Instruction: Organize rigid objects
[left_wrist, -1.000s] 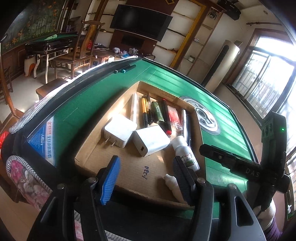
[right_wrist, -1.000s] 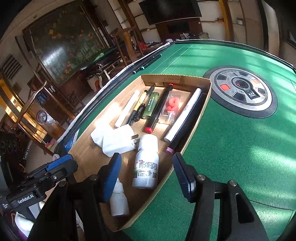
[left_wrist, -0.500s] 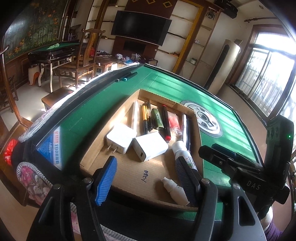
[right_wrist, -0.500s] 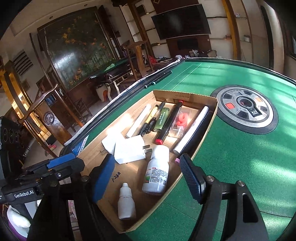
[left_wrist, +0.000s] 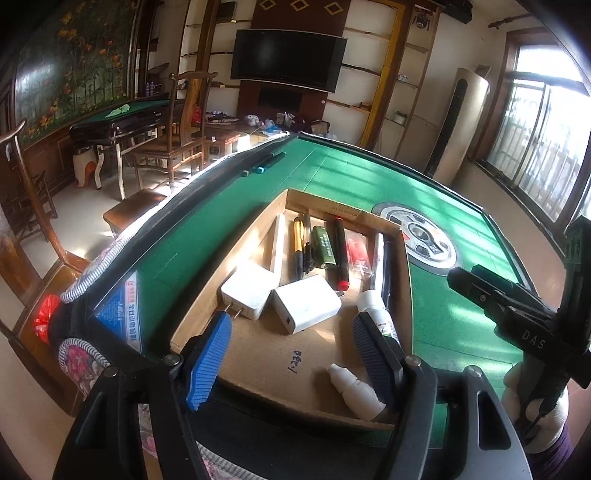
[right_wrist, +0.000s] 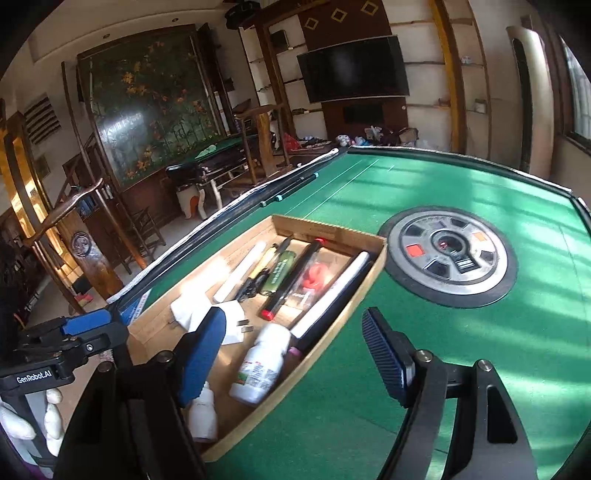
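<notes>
A shallow cardboard tray (left_wrist: 236, 266) (right_wrist: 332, 229) lies on the green felt table. It holds two white chargers (left_wrist: 247, 291), a labelled white bottle (left_wrist: 376, 314) (right_wrist: 262, 365), a small dropper bottle (left_wrist: 354, 387) (right_wrist: 203, 410), a green lighter (left_wrist: 324, 247), a red-capped marker (left_wrist: 341, 258) and several pens. My left gripper (left_wrist: 291, 325) hovers above the tray's near end, its jaws opening with nothing between them. My right gripper (right_wrist: 293, 317) hangs over the tray's near right corner, its jaws also opening and empty.
A round control panel (left_wrist: 424, 240) (right_wrist: 447, 254) sits in the table's middle, right of the tray. Two dark pens (left_wrist: 264, 162) lie at the far left rim. Wooden chairs and a second green table stand on the floor to the left.
Both grippers have risen and drawn back from the tray, and their jaws stand wider. The things in the tray have not moved.
</notes>
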